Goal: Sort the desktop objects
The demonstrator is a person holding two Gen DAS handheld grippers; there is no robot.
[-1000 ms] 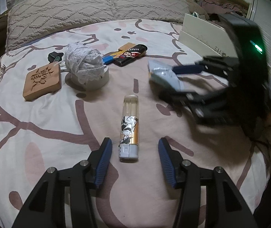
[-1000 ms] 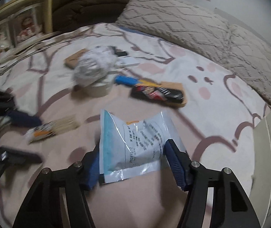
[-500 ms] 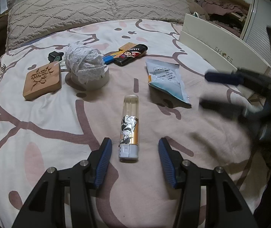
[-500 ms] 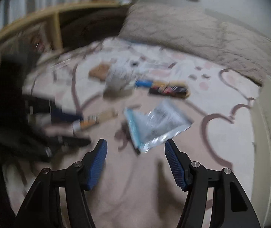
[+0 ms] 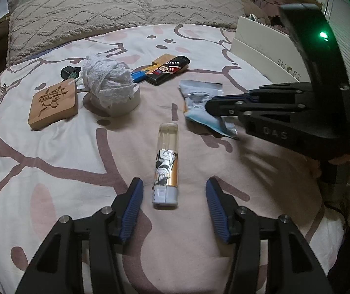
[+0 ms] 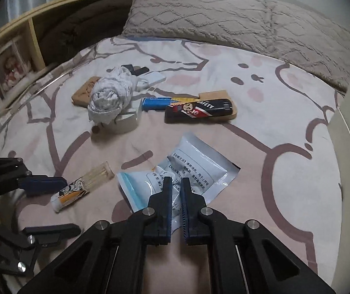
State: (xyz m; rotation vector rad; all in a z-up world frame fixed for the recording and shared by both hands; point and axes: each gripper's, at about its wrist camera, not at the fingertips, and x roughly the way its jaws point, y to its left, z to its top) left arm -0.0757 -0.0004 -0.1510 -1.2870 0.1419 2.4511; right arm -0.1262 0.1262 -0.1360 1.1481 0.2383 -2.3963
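Note:
A white-and-blue foil packet [image 6: 199, 166] lies on the pink patterned bedspread. My right gripper [image 6: 176, 180] is shut on its near part; a strip of packet shows in the narrow slit between the pads. In the left wrist view the same gripper [image 5: 209, 105] reaches in from the right onto the packet [image 5: 194, 98]. A clear tube with a gold cartoon label [image 5: 166, 161] lies lengthwise between the pads of my left gripper [image 5: 173, 183]. Those jaws are opening slightly and do not touch the tube.
Farther back sit a ball of white lace on a white roll [image 5: 108, 80], a carved wooden block [image 5: 53, 101], a black "SAFETY" lighter [image 5: 168, 69] on a wooden piece and a blue item [image 5: 138, 74]. A white shoe box [image 5: 260, 49] borders the right; pillows [image 5: 125, 2] lie behind.
My right gripper let go of the packet, pulled back to the right, then came back over it and shut. The left gripper and the tube kept still.

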